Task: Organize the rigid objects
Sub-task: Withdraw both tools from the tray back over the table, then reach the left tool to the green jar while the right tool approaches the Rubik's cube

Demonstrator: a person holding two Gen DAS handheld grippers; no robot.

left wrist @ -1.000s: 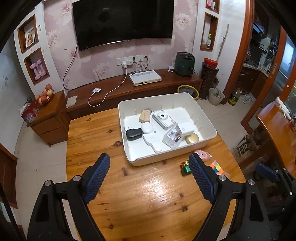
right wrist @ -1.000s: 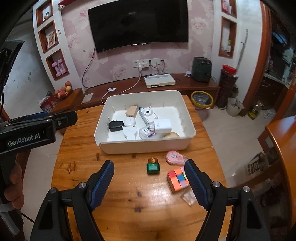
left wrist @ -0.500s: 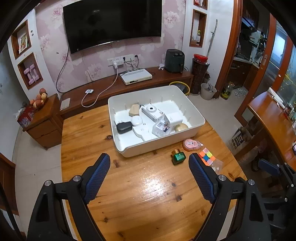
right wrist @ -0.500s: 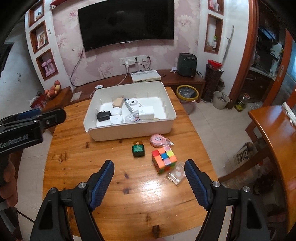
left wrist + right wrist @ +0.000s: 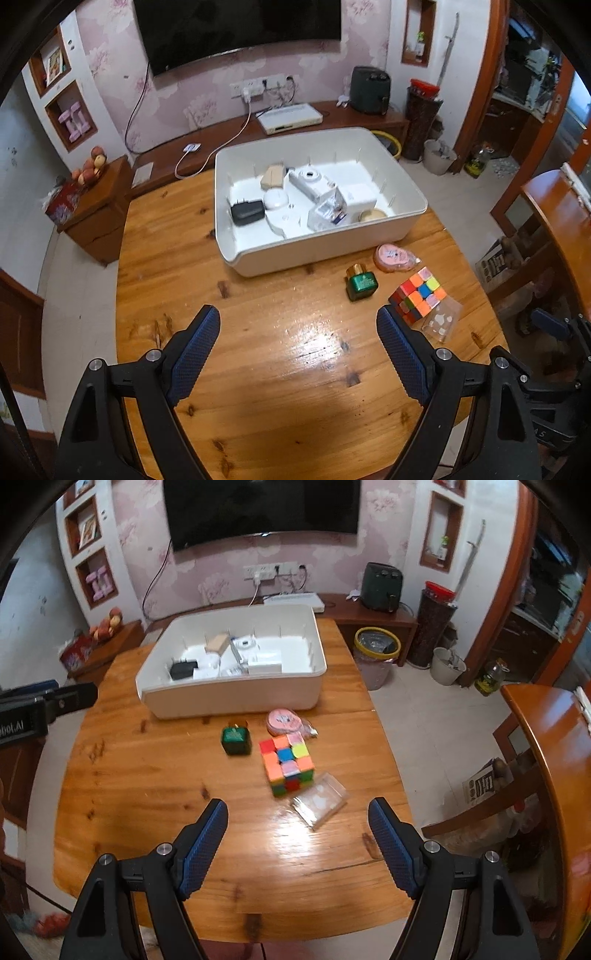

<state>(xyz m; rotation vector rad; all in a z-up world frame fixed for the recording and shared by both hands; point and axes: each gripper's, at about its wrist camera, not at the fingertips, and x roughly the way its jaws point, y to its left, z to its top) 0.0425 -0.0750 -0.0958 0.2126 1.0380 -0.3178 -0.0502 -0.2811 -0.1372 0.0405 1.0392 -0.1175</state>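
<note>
Four loose items lie on the round wooden table in front of the white plastic bin: multicoloured puzzle cube, flat clear plastic case, green square bottle with gold cap, round pink tape dispenser.

Right gripper is the nearer one; fingers spread wide, nothing between them. Clear case sits just ahead of the gap, slightly right of centre, long axis slanting up to the right. Cube touches or nearly touches its far corner, so a grab at the case risks nudging the cube.

Left gripper also stands wide, empty, over bare wood; cube and case lie off beyond its right finger.

Bin already holds a black charger, white camera and other small goods. Approach path clear.
</note>
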